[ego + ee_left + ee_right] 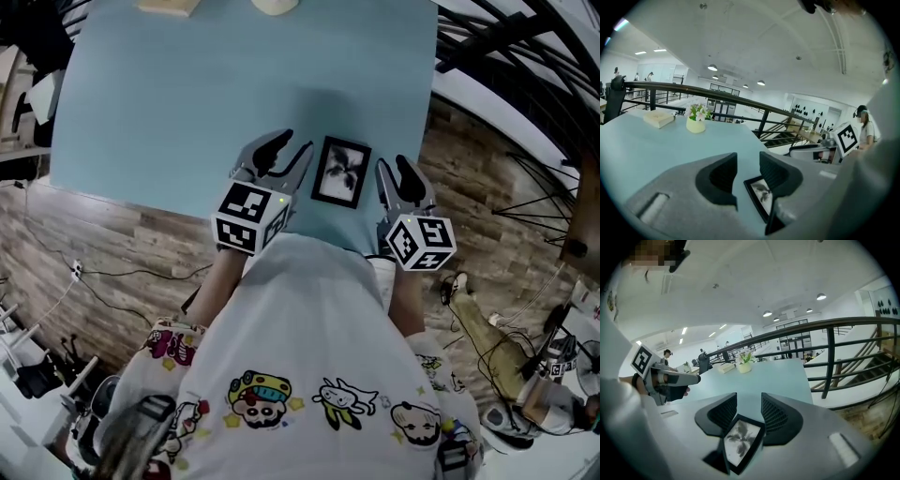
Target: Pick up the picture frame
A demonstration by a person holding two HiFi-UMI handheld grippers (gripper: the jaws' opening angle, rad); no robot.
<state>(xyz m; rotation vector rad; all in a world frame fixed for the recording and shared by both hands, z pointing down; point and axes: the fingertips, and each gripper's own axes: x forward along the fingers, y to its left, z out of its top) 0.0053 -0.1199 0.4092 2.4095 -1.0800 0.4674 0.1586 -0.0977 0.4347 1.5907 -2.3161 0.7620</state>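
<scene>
Head view puts the black-edged rectangular picture frame with a dark leaf-like print [341,172] flat on the pale blue table [216,84], close to the near edge and between the two tools. The left gripper [298,142] is just beside its left edge and the right gripper [392,164] just beside its right edge.

In the left gripper view the jaws stand apart with bare table in the gap, and the frame shows low and to the right of them. The right gripper view also shows parted jaws holding nothing, with the frame low in front of them.

I judge this to be the approach step — the pick has not begun, and neither tool has a hold yet. The next move would call for one gripper to come down over an edge of the thin, flat frame and close on it.

No brand or legible writing shows — only square black-and-white markers on the gripper cubes and wordless cartoon figures on the person's shirt [319,375].
</scene>
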